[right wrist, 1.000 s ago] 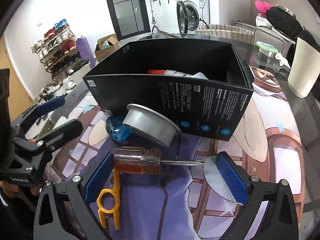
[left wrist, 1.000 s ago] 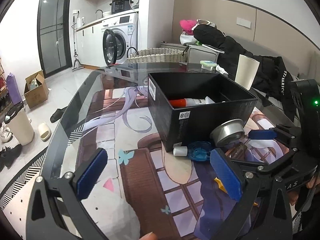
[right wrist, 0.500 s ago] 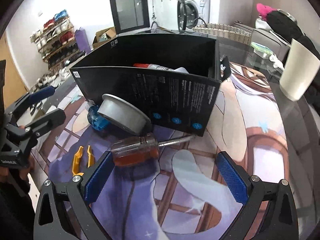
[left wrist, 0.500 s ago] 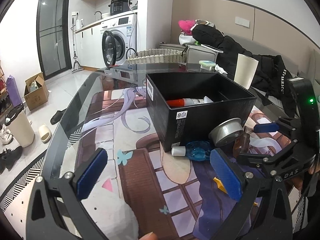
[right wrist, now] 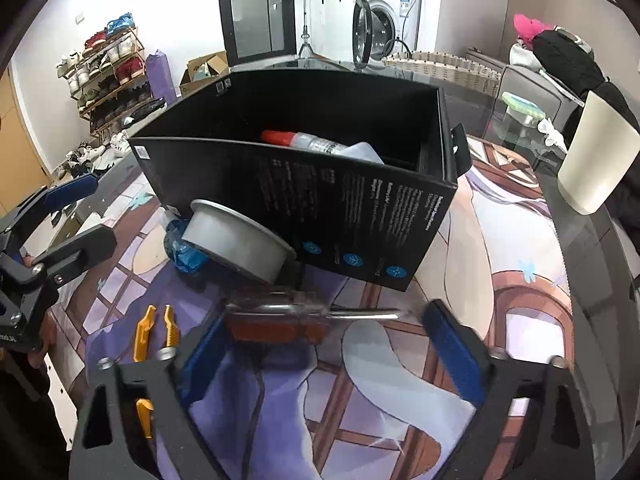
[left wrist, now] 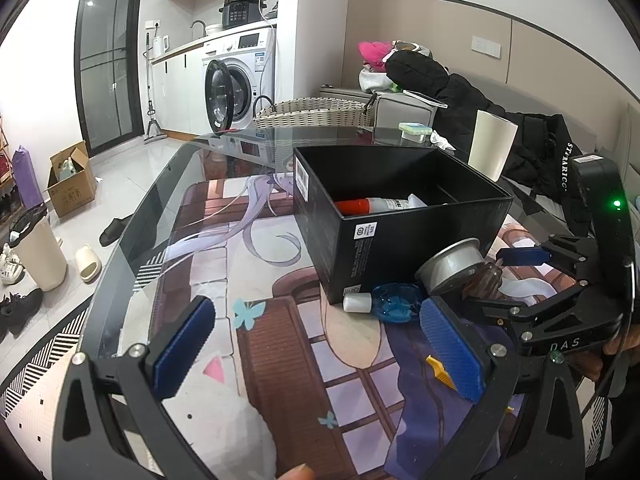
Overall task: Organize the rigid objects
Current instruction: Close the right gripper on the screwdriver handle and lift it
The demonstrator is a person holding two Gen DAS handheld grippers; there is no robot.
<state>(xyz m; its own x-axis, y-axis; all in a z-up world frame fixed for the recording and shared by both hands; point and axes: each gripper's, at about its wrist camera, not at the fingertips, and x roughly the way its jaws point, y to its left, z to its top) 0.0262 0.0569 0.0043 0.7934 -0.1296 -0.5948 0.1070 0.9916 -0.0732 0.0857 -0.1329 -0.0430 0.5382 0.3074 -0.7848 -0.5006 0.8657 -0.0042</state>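
Observation:
A screwdriver (right wrist: 276, 320) with an amber handle lies crosswise on the printed mat, just in front of the black box (right wrist: 360, 216). My right gripper (right wrist: 328, 352) straddles it lengthwise and its jaws are closing. The left pad is at the handle's end and the right pad is just off the shaft tip. A steel bowl (right wrist: 236, 240) leans on a blue bottle (right wrist: 182, 250) against the box. My left gripper (left wrist: 318, 346) hovers open over the mat with nothing between its pads. It also shows at the left edge, left gripper (right wrist: 76, 220). In that view the right gripper (left wrist: 504, 280) sits by the steel bowl (left wrist: 452, 266).
A yellow plastic tool (right wrist: 156, 332) lies left of the screwdriver. A red-capped tube (right wrist: 304, 142) lies inside the box. A white cup (right wrist: 592, 164) stands at the right on the glass table (left wrist: 160, 200). A wicker basket (left wrist: 312, 112) sits at the far end.
The right gripper's jaws have narrowed around the screwdriver, which now lies level between the pads. The right gripper has rolled slightly. The left gripper has stayed where it was.

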